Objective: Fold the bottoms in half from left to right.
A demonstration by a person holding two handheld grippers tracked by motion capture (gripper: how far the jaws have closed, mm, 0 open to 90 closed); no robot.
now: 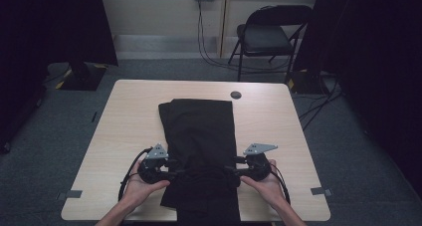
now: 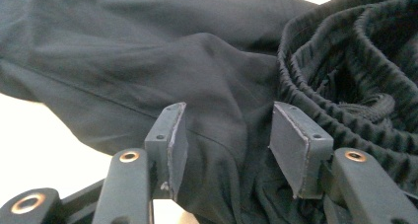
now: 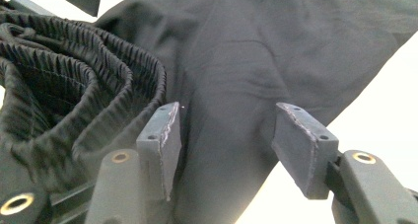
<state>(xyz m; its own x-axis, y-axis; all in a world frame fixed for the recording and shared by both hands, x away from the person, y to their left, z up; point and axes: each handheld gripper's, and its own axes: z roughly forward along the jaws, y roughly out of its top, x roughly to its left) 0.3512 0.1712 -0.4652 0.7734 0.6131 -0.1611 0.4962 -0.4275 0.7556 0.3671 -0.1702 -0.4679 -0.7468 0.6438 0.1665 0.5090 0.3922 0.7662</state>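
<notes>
Here, my left gripper [image 1: 175, 173] points inward across the near end of the black trousers [image 1: 199, 136], and its jaws stand spread, with dark cloth lying between the pads [image 2: 177, 135] but not pinched by them. My right gripper [image 1: 230, 173] faces it from the other side, its jaws likewise apart over the fabric, its pads [image 3: 165, 135] clear of any fold. My left hand [image 1: 142, 186] and right hand [image 1: 266, 183] cup the grippers from below, close to the near edge of the table [image 1: 119, 126].

Between the two grippers sits the waistband [image 2: 345, 76]: a thick, ribbed elastic band, gathered into tight ridges and bunched in loops, with what looks like a cord lying in its hollow. In the right gripper view the same waistband lies at the left, just beside my inner pad.

Beyond the band the cloth turns smooth and matte, a plain black weave with soft creases and a seam running across it. From above, the trousers lie lengthwise down the middle of the pale wooden table, legs folded one on the other and stretched away from me, the waist end reaching the table's near edge. A small dark round cap [image 1: 236, 94] sits in the tabletop past the far end of the legs.
</notes>
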